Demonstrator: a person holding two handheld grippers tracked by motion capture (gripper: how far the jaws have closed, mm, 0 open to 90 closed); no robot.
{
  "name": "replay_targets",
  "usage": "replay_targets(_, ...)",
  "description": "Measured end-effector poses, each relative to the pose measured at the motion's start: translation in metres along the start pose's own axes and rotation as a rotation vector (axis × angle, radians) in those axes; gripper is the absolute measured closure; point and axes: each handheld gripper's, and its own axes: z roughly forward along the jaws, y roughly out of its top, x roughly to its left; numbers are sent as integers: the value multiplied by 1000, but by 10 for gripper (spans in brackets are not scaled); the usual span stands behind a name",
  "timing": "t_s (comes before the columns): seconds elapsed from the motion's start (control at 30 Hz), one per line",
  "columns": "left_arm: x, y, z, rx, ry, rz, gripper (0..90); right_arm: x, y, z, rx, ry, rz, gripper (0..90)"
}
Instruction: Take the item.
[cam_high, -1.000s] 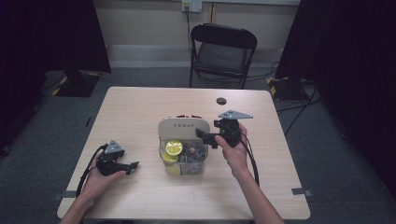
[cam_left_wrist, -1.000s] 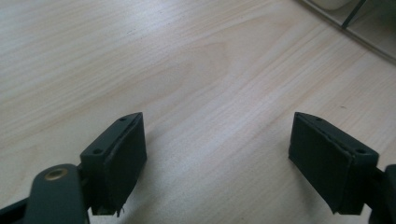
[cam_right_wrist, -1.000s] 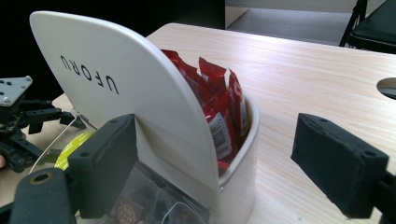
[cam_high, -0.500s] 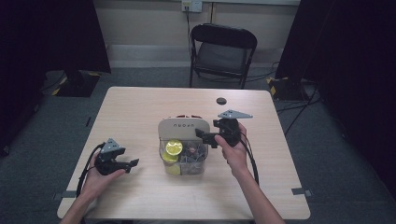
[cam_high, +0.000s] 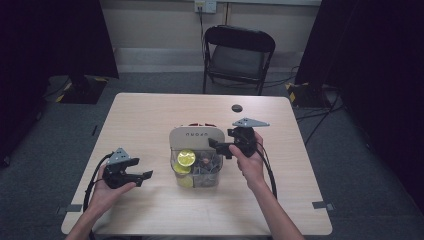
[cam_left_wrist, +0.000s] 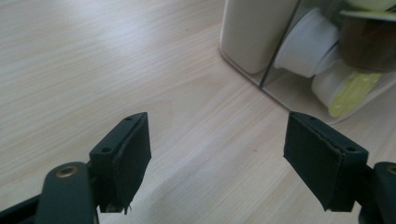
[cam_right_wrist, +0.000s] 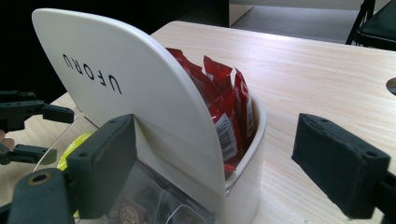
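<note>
Two grippers were in my hands at the wooden table (cam_high: 150, 115). My left gripper (cam_high: 142, 176) hung just above the tabletop on the near left, its tips pointing toward the white organizer (cam_high: 196, 137) in the middle, apart from it. Its jaws had just been closing a little, yet they stood wide with nothing between them but bare wood. In the left gripper view the organizer's clear front bin (cam_left_wrist: 299, 84) lay ahead, holding white coffee pods (cam_left_wrist: 306, 44), one with a yellow lid (cam_left_wrist: 348, 91).

My right gripper (cam_high: 219, 146) sat at the organizer's right side, jaws spread and holding nothing. In the right gripper view the arched white panel marked UFORU (cam_right_wrist: 140, 93) rose between the jaws, just beside the left one; whether it touched I could not tell. Red sachets (cam_right_wrist: 224, 102) stood upright in the compartment behind that panel.
</note>
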Motion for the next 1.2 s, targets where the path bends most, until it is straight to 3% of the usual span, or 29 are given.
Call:
replay_targets(0.13, -6, 3, 1, 14, -28, 2, 239, -1, 0, -2, -3, -10, -1, 136)
replay_targets(0.4, -19, 12, 0, -14, -67, 25, 255, -4, 0, -5, -9, -11, 6, 135)
replay_targets(0.5, -22, 15, -1, -38, -80, -10, 255, -4, 0, -5, -9, -11, 6, 135)
replay_targets(0.63, -27, 23, -3, -69, -107, -13, 254, -4, 0, -5, -9, -10, 6, 133)
replay_targets(0.83, -34, 33, -4, -86, -151, -3, 261, -4, 1, -4, -9, -5, 2, 130)
replay_targets(1.2, -45, 58, -7, -123, -179, 47, 301, -4, 3, -3, -9, 8, 2, 126)
